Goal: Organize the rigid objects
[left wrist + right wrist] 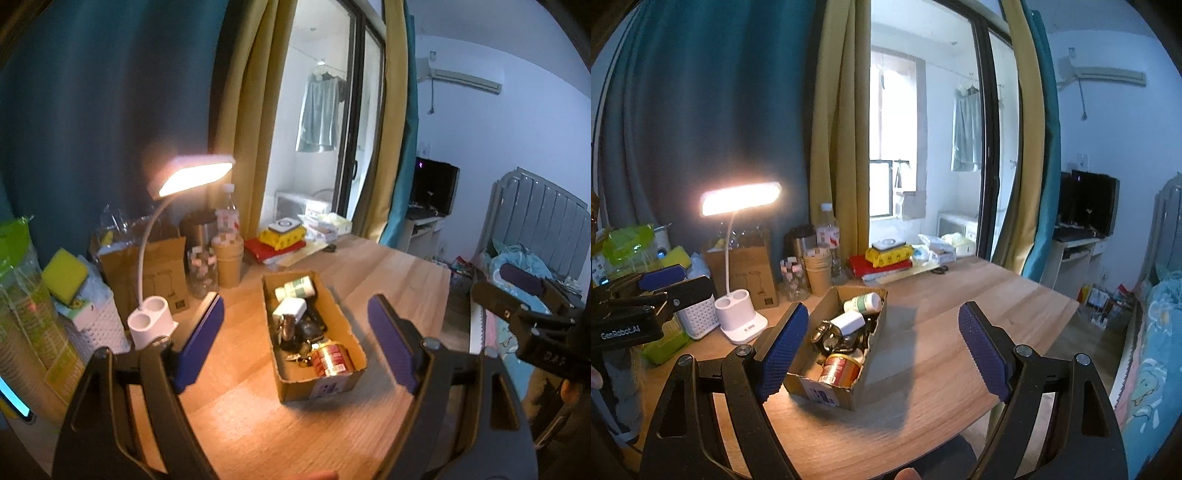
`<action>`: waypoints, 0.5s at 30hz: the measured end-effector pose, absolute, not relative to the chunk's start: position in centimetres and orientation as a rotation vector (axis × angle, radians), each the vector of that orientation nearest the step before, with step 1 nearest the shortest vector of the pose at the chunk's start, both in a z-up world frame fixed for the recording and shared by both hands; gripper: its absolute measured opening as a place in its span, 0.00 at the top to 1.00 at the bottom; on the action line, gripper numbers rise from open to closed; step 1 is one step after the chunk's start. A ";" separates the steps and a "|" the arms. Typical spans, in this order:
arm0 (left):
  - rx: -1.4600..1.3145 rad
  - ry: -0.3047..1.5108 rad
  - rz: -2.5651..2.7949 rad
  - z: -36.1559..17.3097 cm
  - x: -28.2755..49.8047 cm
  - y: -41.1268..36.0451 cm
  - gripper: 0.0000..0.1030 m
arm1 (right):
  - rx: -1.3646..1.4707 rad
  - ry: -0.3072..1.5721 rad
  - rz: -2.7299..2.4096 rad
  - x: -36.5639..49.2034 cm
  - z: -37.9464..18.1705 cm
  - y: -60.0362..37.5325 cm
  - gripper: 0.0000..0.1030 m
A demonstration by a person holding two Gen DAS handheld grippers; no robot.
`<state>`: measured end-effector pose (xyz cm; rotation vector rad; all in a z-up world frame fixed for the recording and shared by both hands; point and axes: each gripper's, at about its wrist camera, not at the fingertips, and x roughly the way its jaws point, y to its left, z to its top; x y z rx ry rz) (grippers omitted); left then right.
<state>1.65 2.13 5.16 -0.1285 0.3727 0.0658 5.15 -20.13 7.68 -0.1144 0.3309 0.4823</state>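
I have both tools held above the light wooden desk [388, 266] with the long brown cardboard box [345, 334] as my landmark. My left gripper [295, 325] has its 2 blue-padded fingers [201, 341] spread wide with nothing between them, and the box sits framed in that gap, well below and ahead. My right gripper [882, 347] is likewise spread wide and empty; from its camera the box [827, 393] lies toward its left finger [781, 354].

Inside the box I see a white bottle with a green label [295, 288] lying at the far end, a white charger block [290, 309] just behind it, dark metal bits in the middle that I cannot make out, and a red-labelled tin [332, 360] at the near end, close to the torn front wall.

Left of the box stand a lit white desk lamp with a 2-hole base [151, 321], a white woven basket [98, 326], a brown carton [155, 273], a glass jar [202, 273] and a tan paper cup [229, 264], all crowded along that side. Behind the box, at the desk's far edge, a red book with a yellow packet [282, 238] on top.

Right of the box the wood runs bare to the desk's right edge [1049, 325], and the near strip in front of the box is bare wood too
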 end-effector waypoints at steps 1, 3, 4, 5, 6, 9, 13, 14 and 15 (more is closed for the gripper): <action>-0.127 0.367 0.068 5.4 1.4 2.1 0.21 | -0.116 0.326 0.481 4.9 7.9 -20.1 0.16; -0.120 0.356 0.069 5.8 1.1 2.1 0.21 | -0.118 0.314 0.480 4.5 8.4 -20.1 0.16; -0.116 0.349 0.072 6.0 0.9 2.1 0.21 | -0.118 0.309 0.480 4.4 8.6 -20.0 0.16; -0.113 0.344 0.073 6.2 0.8 2.1 0.21 | -0.118 0.302 0.480 4.2 8.9 -20.0 0.16; -0.111 0.341 0.076 6.3 0.6 2.1 0.21 | -0.119 0.297 0.480 4.1 9.1 -20.0 0.16; -0.104 0.336 0.084 6.9 0.2 2.1 0.21 | -0.119 0.281 0.479 3.6 9.8 -19.8 0.16; -0.087 0.299 0.094 7.8 -0.8 2.1 0.21 | -0.118 0.265 0.479 3.0 10.4 -19.6 0.16; -0.085 0.293 0.102 7.9 -0.9 2.1 0.21 | -0.118 0.262 0.479 2.9 10.5 -19.6 0.16; -0.084 0.288 0.108 8.1 -1.1 2.2 0.21 | -0.120 0.261 0.479 2.8 10.5 -19.5 0.16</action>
